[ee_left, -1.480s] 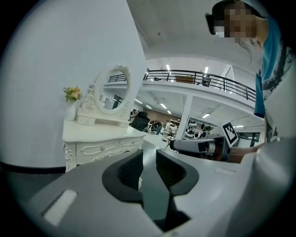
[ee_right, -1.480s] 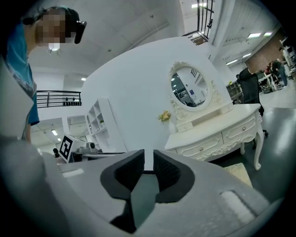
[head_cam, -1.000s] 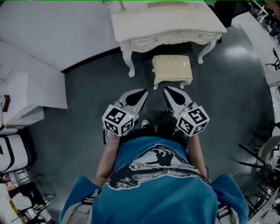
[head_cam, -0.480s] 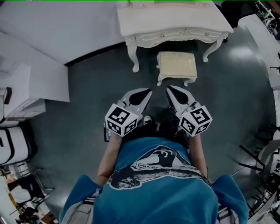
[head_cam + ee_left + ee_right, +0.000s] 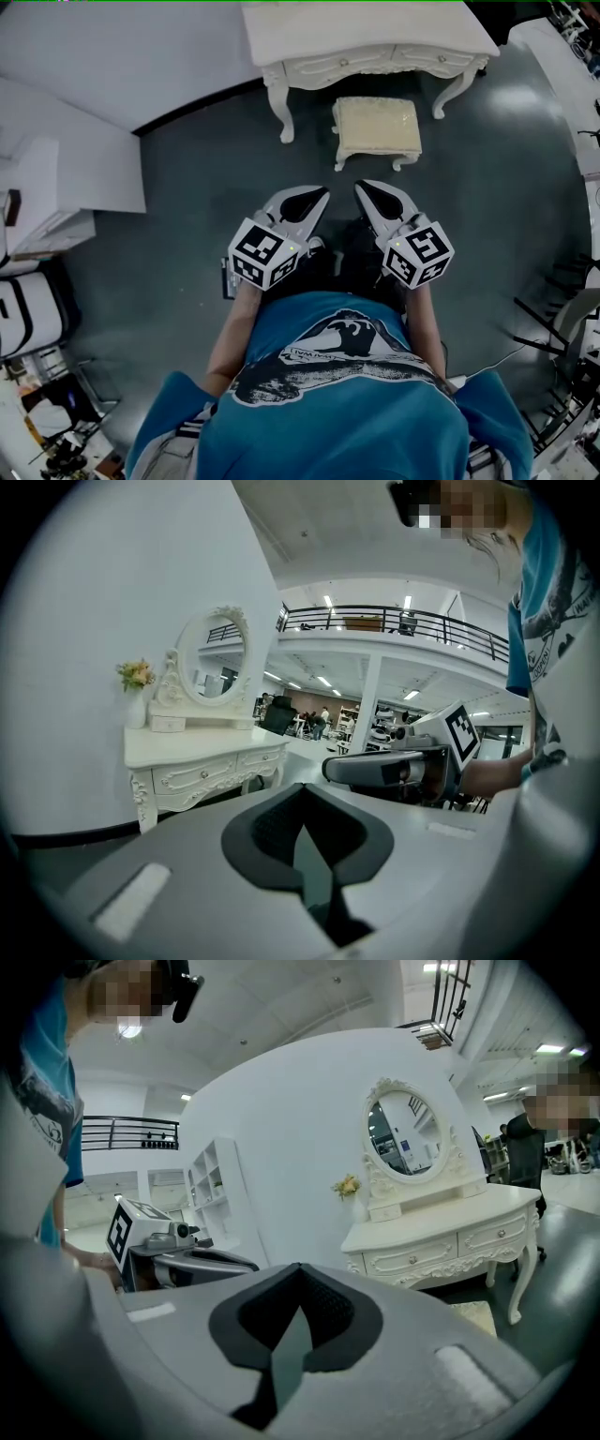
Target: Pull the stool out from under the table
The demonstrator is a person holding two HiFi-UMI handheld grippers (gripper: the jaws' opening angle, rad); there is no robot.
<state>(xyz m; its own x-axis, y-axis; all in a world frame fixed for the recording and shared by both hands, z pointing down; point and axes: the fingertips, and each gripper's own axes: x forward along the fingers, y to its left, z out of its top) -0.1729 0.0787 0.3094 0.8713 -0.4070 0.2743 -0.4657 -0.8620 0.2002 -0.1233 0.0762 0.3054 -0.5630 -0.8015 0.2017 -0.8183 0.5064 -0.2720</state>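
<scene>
A cream cushioned stool (image 5: 378,129) stands on the dark floor just in front of the white dressing table (image 5: 366,37), between its front legs; a sliver of the stool (image 5: 473,1314) shows in the right gripper view. Both grippers are held side by side at waist height, short of the stool and touching nothing. My left gripper (image 5: 317,193) is shut and empty, its jaws meeting (image 5: 305,803). My right gripper (image 5: 362,187) is shut and empty too (image 5: 298,1283). Each gripper view shows the other gripper: the right gripper (image 5: 380,769) and the left gripper (image 5: 187,1260).
An oval mirror (image 5: 403,1133) and a small flower vase (image 5: 349,1185) stand on the table. White shelving (image 5: 56,187) lines the left, with dark cases (image 5: 23,323) below it. Stands and cables (image 5: 562,319) crowd the right. A person (image 5: 525,1162) stands beyond the table.
The head view has shifted a little, so table and stool sit slightly higher in the picture. Both grippers stay shut, side by side. The stool keeps its place before the table.
</scene>
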